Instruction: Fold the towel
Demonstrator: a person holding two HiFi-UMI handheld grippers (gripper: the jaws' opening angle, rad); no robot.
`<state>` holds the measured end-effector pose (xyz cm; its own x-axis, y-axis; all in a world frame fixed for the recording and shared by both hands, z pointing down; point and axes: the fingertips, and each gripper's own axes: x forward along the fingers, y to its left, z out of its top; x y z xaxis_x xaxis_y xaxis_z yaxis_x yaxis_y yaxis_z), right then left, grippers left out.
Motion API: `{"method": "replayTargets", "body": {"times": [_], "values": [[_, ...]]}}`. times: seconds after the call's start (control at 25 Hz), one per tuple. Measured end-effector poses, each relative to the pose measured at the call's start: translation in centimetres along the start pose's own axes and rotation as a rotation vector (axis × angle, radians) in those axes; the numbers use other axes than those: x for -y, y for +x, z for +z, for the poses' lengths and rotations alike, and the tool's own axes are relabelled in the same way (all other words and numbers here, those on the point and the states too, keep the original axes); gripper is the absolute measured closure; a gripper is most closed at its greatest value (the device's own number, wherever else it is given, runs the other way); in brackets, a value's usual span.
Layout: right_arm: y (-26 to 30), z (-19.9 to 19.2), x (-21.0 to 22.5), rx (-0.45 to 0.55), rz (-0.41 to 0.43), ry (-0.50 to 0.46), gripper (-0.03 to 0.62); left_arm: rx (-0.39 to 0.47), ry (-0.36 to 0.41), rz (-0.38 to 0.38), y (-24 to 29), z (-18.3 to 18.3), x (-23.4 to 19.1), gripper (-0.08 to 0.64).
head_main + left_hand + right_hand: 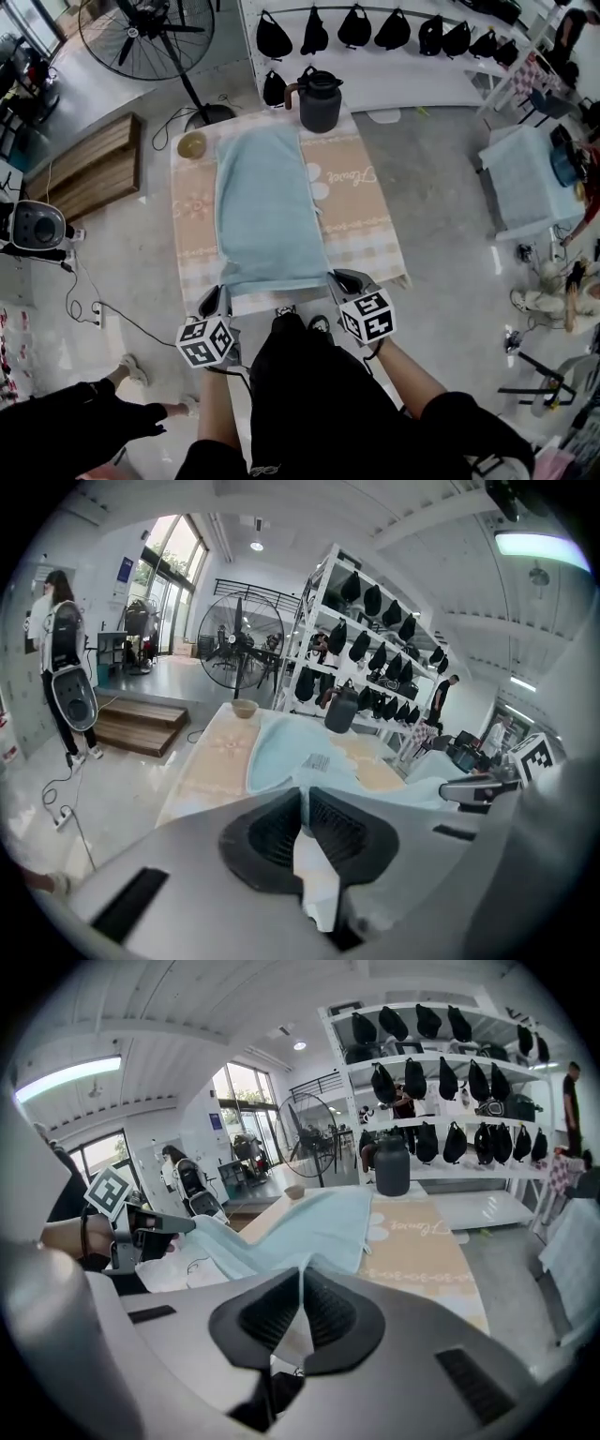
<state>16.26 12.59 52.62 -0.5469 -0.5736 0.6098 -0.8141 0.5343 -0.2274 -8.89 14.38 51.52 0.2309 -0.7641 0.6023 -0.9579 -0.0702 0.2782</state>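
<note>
Place: I take this for an open work hall, part lab and part storeroom.
Shelves: I see white shelves (394, 80) lined with rows of black bags (274, 37).
Floor: I see bare grey floor (441, 169) with loose cables (73, 281).
Air: a big standing fan (145, 33).
Light: tall windows (178, 560).

Towel (267, 211) lengthwise down middle of surface (370, 225). Left gripper (222, 291) at towel's near left corner, right gripper (336, 277) at near right corner. Jug (320, 101) at surface's far edge, behind towel. Bowl (192, 144) at far left corner, beside towel. Fan (145, 33) behind surface, left.
</note>
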Motion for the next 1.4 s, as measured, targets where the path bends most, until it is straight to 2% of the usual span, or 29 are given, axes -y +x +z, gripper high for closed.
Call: {"method": "replayTargets", "body": {"times": [0.28,0.64,1.0,1.4], "values": [[1.2,5.4,2.5,0.075,-0.014,-0.005,0.575,0.066,-0.028,-0.023,2.1,4.8,0.5,0.529],[5.5,12.0,5.6,0.115,-0.020,-0.004,0.575,0.090,-0.047,-0.026,7.3,9.8,-1.2,0.529],[10.9,17.2,8.4,0.100,-0.031,0.027,0.575,0.077,-0.066,-0.044,13.2,15.1,-3.5,0.529],[16.7,20.7,11.7,0.074,-0.075,0.070,0.575,0.050,-0.084,-0.092,19.8,19.2,-5.9,0.529]]}}
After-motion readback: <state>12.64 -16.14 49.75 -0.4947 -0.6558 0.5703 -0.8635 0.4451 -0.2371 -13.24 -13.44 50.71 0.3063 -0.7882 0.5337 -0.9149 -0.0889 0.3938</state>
